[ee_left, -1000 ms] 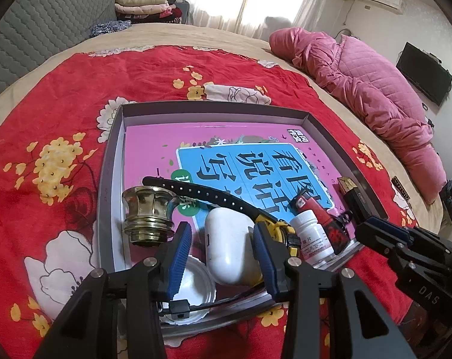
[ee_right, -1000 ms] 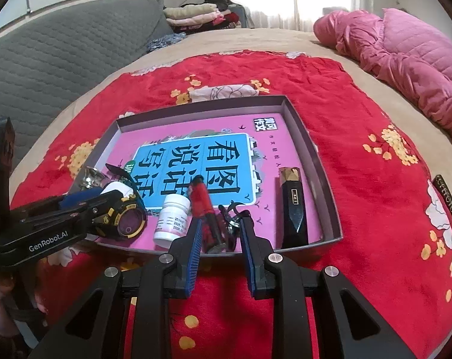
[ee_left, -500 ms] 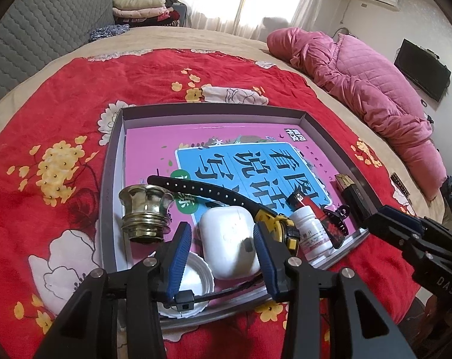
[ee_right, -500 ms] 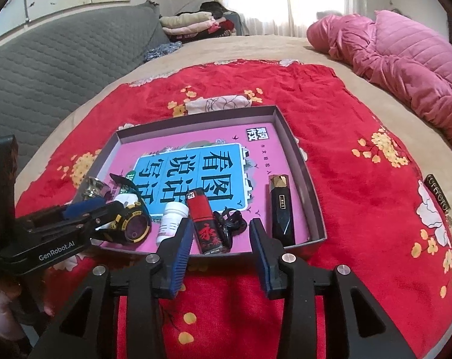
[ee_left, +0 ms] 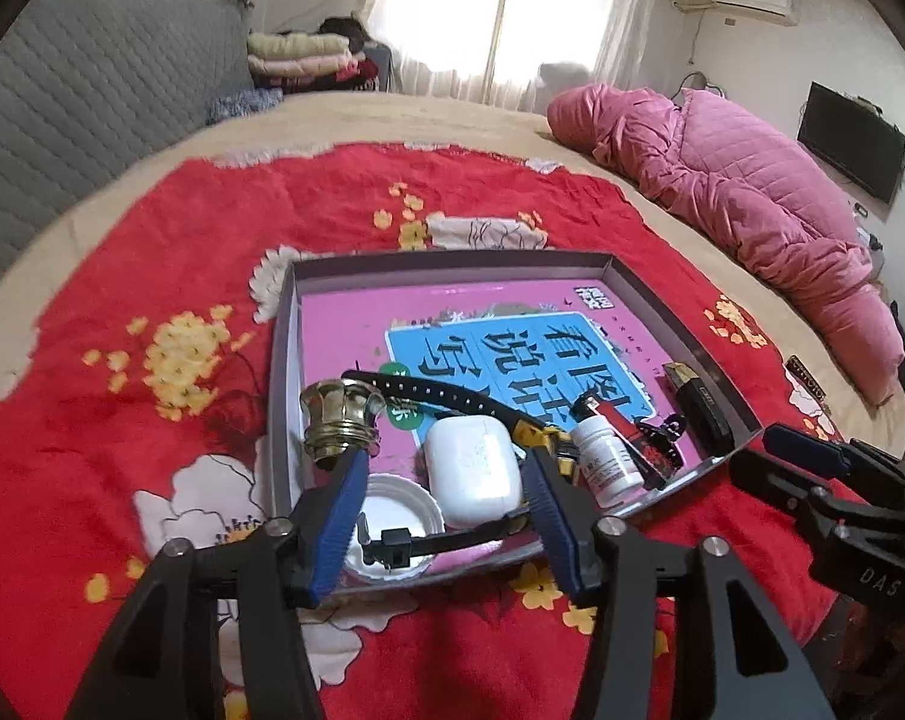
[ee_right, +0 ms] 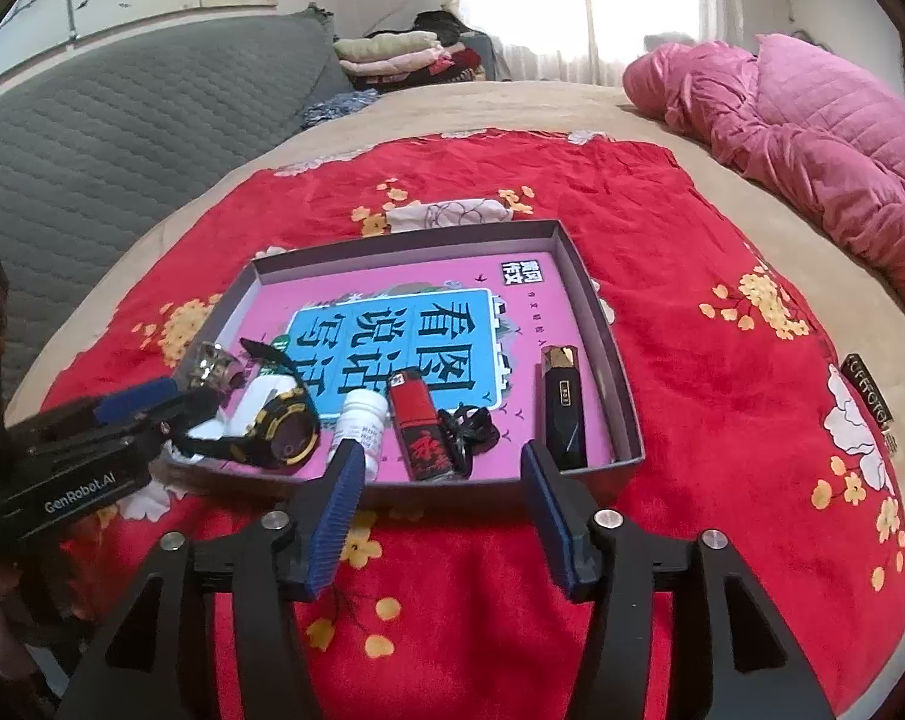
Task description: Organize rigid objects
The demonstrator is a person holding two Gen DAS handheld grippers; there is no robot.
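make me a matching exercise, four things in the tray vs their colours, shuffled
Things:
1. lighter
2. pill bottle
3. earbud case
4. hair clip

Colours:
A. plain white, rounded
B. black
C. red with black print
D. white with a printed label

Pairs: 1-C, 2-D, 3-A, 4-B

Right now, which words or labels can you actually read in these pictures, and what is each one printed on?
"GenRobot.AI": side of the black left gripper.
"DAS": body of the black right gripper.
"看图说话写话": upside-down blue panel of the pink book cover in the grey tray.
Unreadable: small white pill bottle label, red lighter character, black-and-gold case badge, blanket tag.
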